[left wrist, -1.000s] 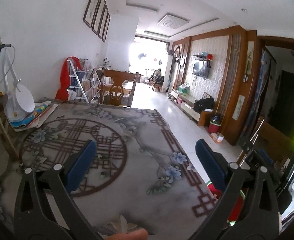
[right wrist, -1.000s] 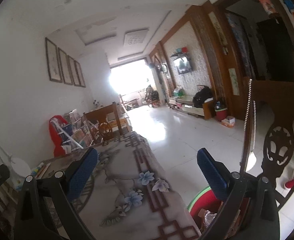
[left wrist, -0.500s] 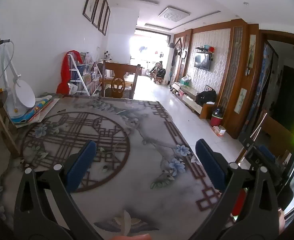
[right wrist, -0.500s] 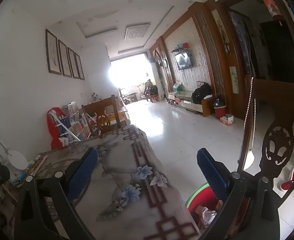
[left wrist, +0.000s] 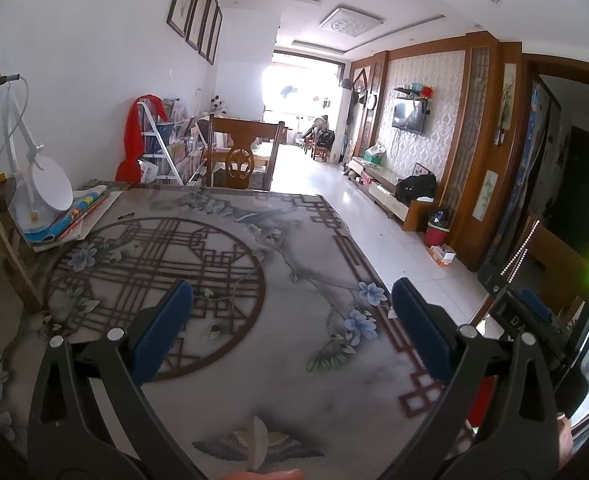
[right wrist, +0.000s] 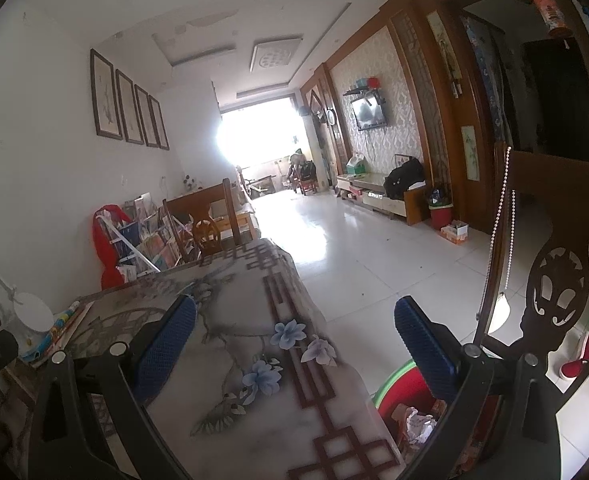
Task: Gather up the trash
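Two grippers: the left gripper (left wrist: 292,332) and the right gripper (right wrist: 294,340), each with two blue-padded fingers set wide apart. One table (left wrist: 254,352) under a flowered cloth. One white desk lamp (left wrist: 44,192) at the tabletop's far left corner. One red bin (right wrist: 404,412) of crumpled trash beside its right edge. Four framed pictures (right wrist: 128,108) on the wall. One wall television (right wrist: 370,114). Two carved wooden chairs, one (left wrist: 240,156) beyond the far edge, one (right wrist: 554,292) by the bin

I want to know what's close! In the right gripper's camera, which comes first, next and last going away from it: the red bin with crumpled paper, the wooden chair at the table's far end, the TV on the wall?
1. Red bin: right below the open jaws, beside the table.
2. Wooden chair: left of centre, past the table.
3. TV: high on the right wall, farthest.
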Tool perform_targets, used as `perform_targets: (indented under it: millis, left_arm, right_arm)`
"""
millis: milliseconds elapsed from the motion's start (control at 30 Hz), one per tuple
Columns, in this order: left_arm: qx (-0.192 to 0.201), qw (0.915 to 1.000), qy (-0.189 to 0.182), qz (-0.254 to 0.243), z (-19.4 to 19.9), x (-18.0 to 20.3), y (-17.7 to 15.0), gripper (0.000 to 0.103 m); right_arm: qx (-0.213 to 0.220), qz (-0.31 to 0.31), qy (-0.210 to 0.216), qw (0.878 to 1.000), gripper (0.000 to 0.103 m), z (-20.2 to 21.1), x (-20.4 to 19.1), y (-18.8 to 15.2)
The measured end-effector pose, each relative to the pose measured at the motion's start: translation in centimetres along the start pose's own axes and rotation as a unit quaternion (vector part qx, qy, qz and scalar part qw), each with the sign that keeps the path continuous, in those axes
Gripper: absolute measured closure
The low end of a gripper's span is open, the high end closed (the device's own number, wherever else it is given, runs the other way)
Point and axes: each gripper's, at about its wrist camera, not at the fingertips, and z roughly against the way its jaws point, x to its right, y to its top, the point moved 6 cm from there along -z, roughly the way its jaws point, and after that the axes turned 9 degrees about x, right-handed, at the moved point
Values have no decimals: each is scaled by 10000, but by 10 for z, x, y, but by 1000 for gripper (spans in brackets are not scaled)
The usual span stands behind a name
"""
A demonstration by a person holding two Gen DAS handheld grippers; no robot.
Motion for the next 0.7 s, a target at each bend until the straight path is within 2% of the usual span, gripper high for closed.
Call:
perform_targets:
  millis: [700]
  left_arm:
    - [-43,10000,-1,8,-1,-1,-2,5]
  right_arm:
    - [-72,13,-10,10000,7,-1,0,-5]
